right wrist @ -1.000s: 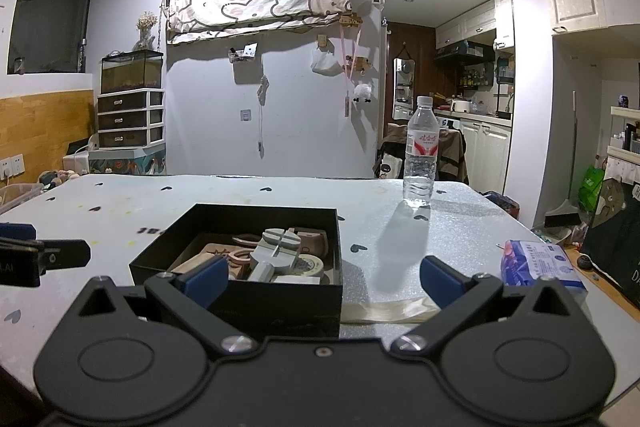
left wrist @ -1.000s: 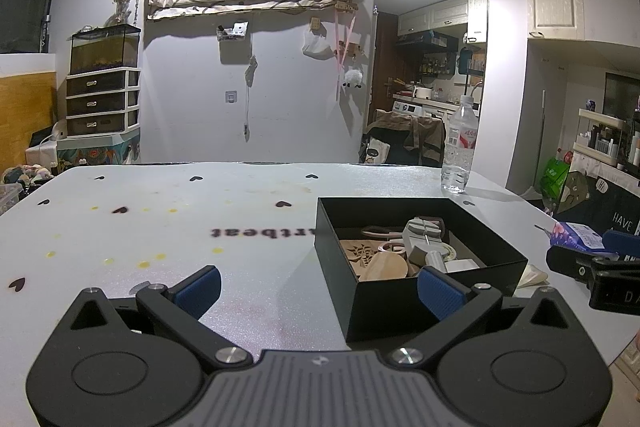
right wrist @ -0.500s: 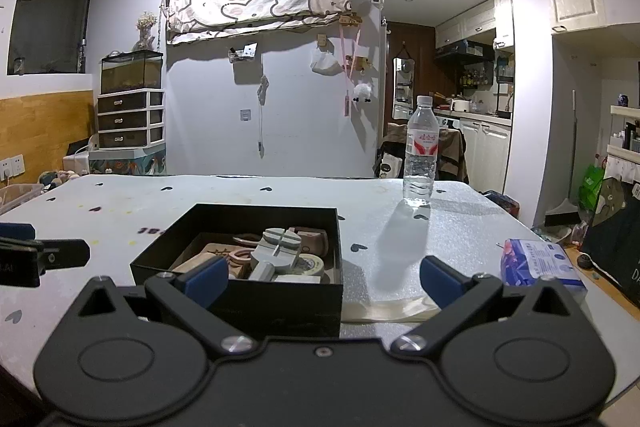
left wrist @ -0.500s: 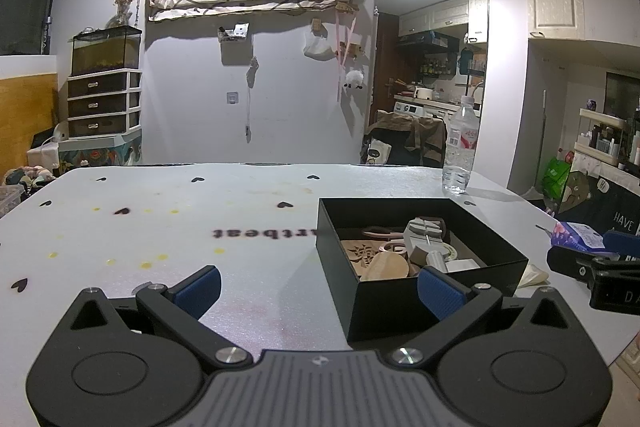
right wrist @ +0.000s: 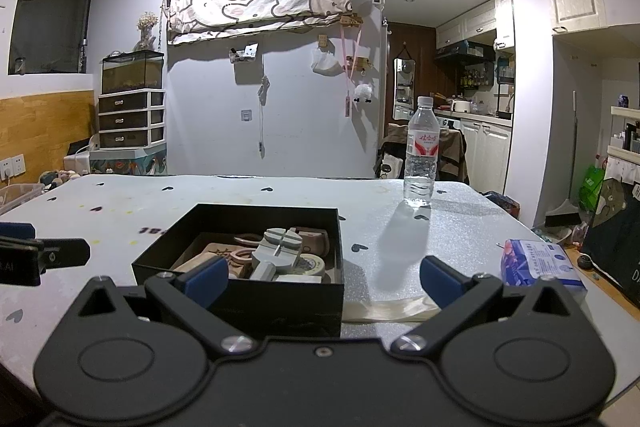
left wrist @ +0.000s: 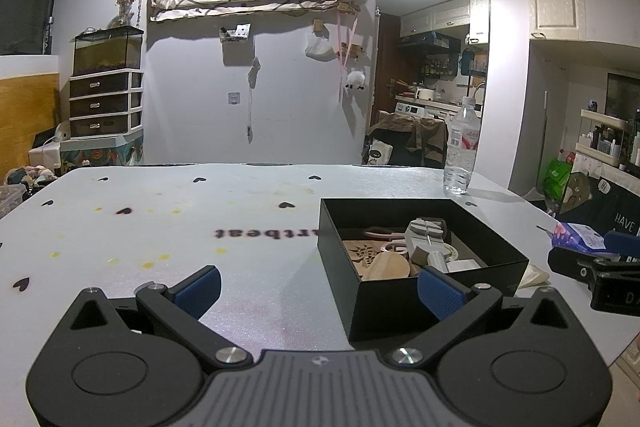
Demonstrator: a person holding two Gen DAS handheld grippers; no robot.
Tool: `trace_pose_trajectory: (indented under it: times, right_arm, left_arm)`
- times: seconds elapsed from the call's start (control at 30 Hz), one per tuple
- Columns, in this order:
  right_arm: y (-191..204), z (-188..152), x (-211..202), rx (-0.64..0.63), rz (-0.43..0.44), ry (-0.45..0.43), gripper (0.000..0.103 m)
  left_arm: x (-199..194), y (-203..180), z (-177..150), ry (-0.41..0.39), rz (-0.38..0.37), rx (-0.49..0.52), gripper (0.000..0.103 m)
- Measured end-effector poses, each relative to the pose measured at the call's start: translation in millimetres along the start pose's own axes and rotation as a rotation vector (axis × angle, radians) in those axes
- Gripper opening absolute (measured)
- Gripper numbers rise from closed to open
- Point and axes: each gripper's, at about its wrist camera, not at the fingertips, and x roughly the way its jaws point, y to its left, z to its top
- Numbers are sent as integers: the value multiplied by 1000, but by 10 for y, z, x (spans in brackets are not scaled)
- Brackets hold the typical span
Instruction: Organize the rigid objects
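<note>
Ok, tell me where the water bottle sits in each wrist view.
Left wrist: water bottle at right, beyond the black box.
Right wrist: water bottle right of centre, behind the box.
Shared landmark: the black box of small items.
</note>
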Motion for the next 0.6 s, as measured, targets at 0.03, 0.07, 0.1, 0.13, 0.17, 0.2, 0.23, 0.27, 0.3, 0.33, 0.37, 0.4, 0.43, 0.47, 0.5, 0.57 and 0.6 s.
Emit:
trace_pose_trajectory:
  times: [0.03, 0.07, 0.1, 0.13, 0.17, 0.2, 0.23, 0.27, 0.3, 0.33, 0.37, 0.4, 0.43, 0.47, 0.5, 0.57, 0.6]
  right_arm:
    - [-1, 1, 1, 0, 0, 0, 103]
    - [-1, 1, 1, 0, 0, 0, 103]
    - [2, -3, 1, 0, 0, 1, 103]
    - [1, -1, 1, 0, 0, 1, 103]
    - [-1, 1, 0, 0, 0, 0, 103]
    - [0, -1, -2, 0, 0, 0, 103]
    - [-1, 1, 1, 0, 0, 0, 103]
    - [2, -2, 0, 0, 0, 0, 103]
    - [0, 0, 0, 0, 0, 1, 103]
    - [-1, 2, 0, 0, 0, 0, 103]
    - [2, -2, -2, -1, 0, 0, 103]
    - [1, 1, 0, -1, 1, 1, 103]
    - [3, -1, 0, -1, 0, 1, 103]
    - [-1, 2, 0, -1, 0, 1, 103]
    - [1, 1, -1, -1, 0, 1, 103]
    - [2, -1, -2, 0, 0, 1, 103]
    - [1, 1, -2, 0, 0, 1, 103]
  left_arm:
    - [0, 0, -1, 0, 0, 0, 103]
    - [1, -3, 2, 0, 0, 0, 103]
    - [2, -6, 3, 0, -1, 0, 103]
    - [0, 0, -1, 0, 0, 1, 103]
    - [1, -3, 1, 0, 0, 0, 103]
    - [1, 0, -1, 0, -1, 0, 103]
    - [2, -6, 3, 0, -1, 0, 103]
    - [1, -4, 1, 0, 0, 1, 103]
    - [2, -7, 3, 0, 0, 1, 103]
    - [2, -7, 3, 0, 0, 1, 103]
    - [1, -4, 1, 0, 0, 1, 103]
    - [2, -7, 3, 0, 0, 0, 103]
    - [2, -8, 3, 0, 0, 0, 103]
    - [2, -4, 1, 0, 0, 0, 103]
    - [3, -7, 3, 1, -1, 0, 103]
    - [-7, 24, -5, 3, -2, -3, 103]
    - [-16, 44, -8, 3, -2, -3, 103]
